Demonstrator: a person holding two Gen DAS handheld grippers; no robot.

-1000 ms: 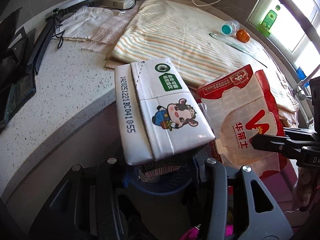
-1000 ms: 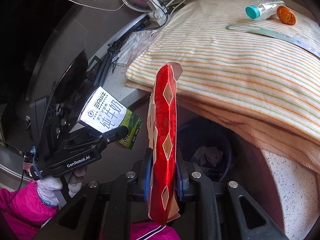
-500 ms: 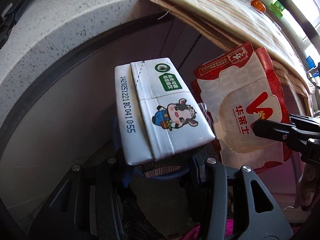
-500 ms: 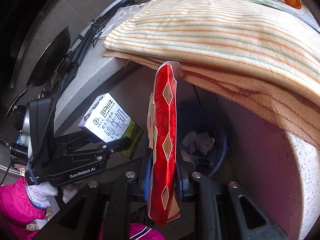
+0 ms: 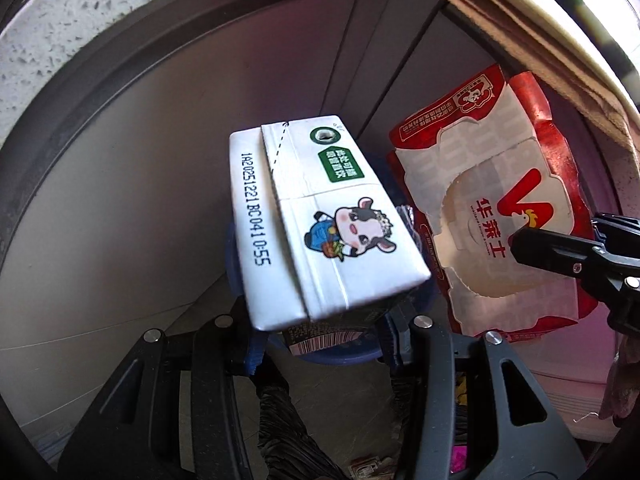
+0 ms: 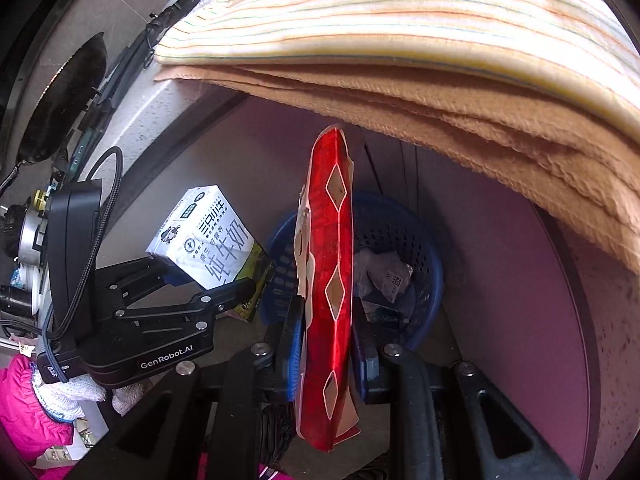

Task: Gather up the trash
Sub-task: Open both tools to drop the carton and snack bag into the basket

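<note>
A striped blanket [image 6: 400, 20] hangs over the speckled counter's [image 6: 176, 120] edge. Below it stands a blue plastic basket [image 6: 424, 264] with crumpled wrappers [image 6: 384, 272] inside. Above its rim, the right gripper [image 6: 326, 344] pinches a flattened red food box [image 6: 330, 280] edgewise; just left, the left gripper [image 5: 328, 320] clamps a white milk carton [image 5: 320, 224].

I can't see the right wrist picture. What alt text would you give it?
A flattened red food wrapper stands edge-on, clamped in the right gripper, above a blue mesh basket holding crumpled trash. At left, the left gripper holds a milk carton under a cloth-draped counter.
</note>
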